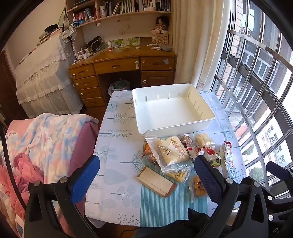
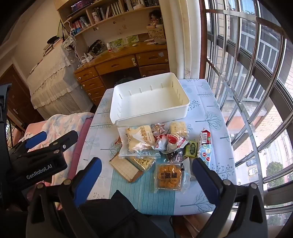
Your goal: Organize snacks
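both grippers, left gripper (image 1: 146, 175) and right gripper (image 2: 146, 174), hold fingers apart, empty. snack packets (image 2: 157, 146) lie heaped on the worktop (image 2: 210, 117), at 6 o'clock of the empty white bin (image 2: 150, 119). packets likely light, soft, crinkly, slippery; grip a sealed edge.

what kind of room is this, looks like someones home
Most likely a bedroom or study in a home. A wooden desk with drawers stands under a wooden bookshelf full of books, a fluffy pastel blanket lies beside the small cloth-covered table, and a barred bay window looks outdoors.
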A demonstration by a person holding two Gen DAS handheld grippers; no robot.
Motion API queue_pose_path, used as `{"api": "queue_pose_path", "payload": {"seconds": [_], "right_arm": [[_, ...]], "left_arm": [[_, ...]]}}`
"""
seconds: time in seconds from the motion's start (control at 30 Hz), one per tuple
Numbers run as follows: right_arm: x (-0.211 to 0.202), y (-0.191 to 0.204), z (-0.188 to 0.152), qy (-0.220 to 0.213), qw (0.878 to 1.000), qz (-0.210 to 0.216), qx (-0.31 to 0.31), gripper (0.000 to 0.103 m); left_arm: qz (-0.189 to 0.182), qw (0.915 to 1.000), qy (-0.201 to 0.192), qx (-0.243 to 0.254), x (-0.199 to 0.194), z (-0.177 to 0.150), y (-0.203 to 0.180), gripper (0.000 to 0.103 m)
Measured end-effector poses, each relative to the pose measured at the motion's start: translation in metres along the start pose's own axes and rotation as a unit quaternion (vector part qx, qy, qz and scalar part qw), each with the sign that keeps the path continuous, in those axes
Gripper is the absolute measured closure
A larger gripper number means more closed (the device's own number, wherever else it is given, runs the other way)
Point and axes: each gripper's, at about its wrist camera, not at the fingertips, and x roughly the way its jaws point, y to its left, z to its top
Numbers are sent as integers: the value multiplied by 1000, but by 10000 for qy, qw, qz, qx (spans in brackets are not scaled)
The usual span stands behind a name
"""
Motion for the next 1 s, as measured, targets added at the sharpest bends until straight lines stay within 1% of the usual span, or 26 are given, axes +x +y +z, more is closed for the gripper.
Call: {"api": "queue_pose_path", "payload": {"seconds": [0.27,1.0], "right_arm": [[2,0,1,15,10000,11,-4,3],[3,1,2,27,10000,-8,-28,3]], "left_arm": [[-105,9999,-42,23,3,-2,-4,1],[-123,9999,-17,4,4,1,-6,1]]}}
